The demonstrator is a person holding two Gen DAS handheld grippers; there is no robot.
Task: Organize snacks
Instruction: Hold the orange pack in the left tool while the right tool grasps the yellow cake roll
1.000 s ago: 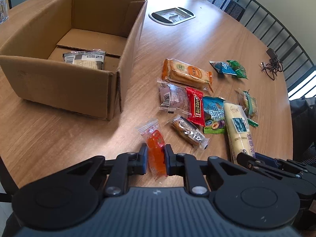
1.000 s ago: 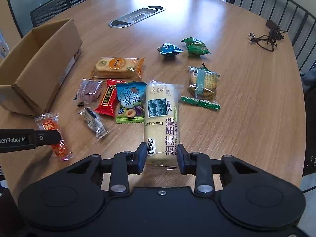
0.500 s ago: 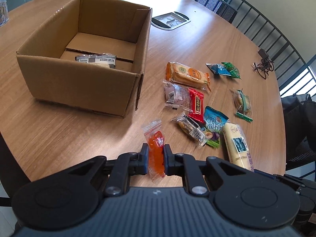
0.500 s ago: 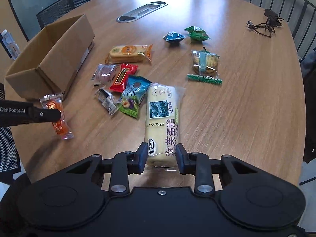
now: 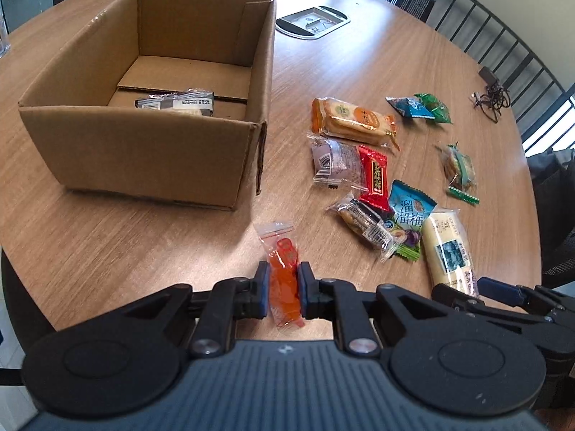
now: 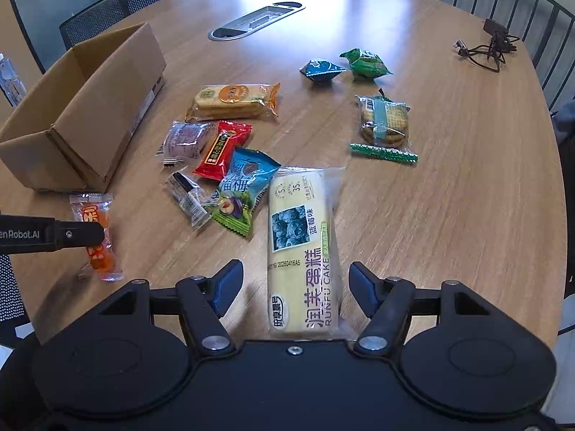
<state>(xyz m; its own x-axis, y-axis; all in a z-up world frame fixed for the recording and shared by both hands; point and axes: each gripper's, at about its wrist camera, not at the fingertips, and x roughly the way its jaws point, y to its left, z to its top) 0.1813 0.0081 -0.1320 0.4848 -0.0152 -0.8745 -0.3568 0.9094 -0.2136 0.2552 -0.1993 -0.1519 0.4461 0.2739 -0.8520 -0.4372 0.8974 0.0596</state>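
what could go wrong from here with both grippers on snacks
The left gripper pinches only the lower part of the orange jelly packet; its slick film could slip out on the way to the cardboard box. The right gripper is open around the long cake pack, which could sag if grabbed by its end.

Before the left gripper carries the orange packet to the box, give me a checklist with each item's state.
1. Left gripper shut on the orange jelly packet: ok, both pads press its sides.
2. Packet lifted off the table: cannot tell.
3. Cardboard box open on top: ok; one wrapped snack lies inside, with bare floor around it.
4. Nothing lying between packet and box: ok, only bare wood.
5. Right gripper out of the way: ok, it sits open around the Runfu cake, off to the side.
6. Cake gripped for its own trip: not ok, the jaws stand apart from it.
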